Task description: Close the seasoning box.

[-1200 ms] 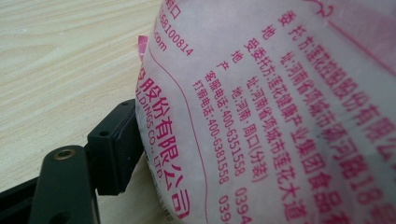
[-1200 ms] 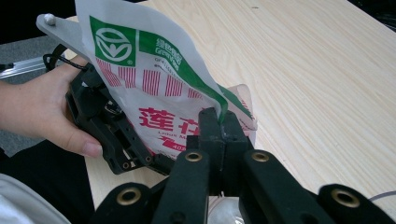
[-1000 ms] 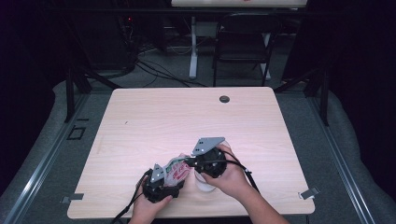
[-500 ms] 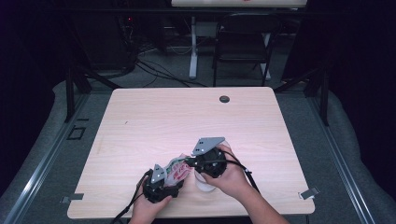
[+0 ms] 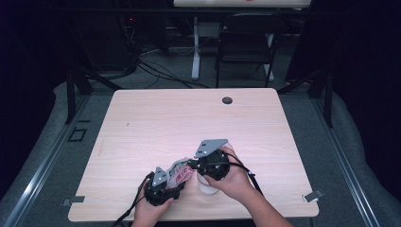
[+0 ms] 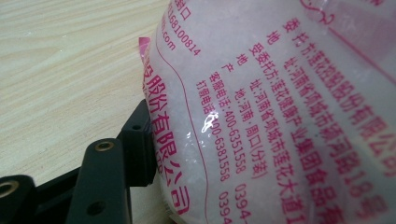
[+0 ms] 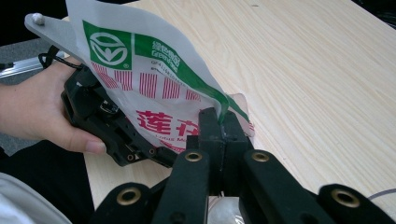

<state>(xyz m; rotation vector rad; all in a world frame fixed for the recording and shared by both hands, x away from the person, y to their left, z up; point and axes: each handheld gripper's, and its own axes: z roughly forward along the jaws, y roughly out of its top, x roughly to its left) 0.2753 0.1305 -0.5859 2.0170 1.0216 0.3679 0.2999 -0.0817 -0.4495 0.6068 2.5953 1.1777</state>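
At the bottom centre of the high view, the left gripper (image 5: 163, 182) has its jaws clamped on the lower body of a printed plastic bag (image 5: 179, 173), which is held just above the table (image 5: 142, 123). Up and right of it, the right gripper (image 7: 219, 128) is pinched together on the bag's top edge. The bag stretches between them, its long axis running lower left to upper right, so both hands are equally near.
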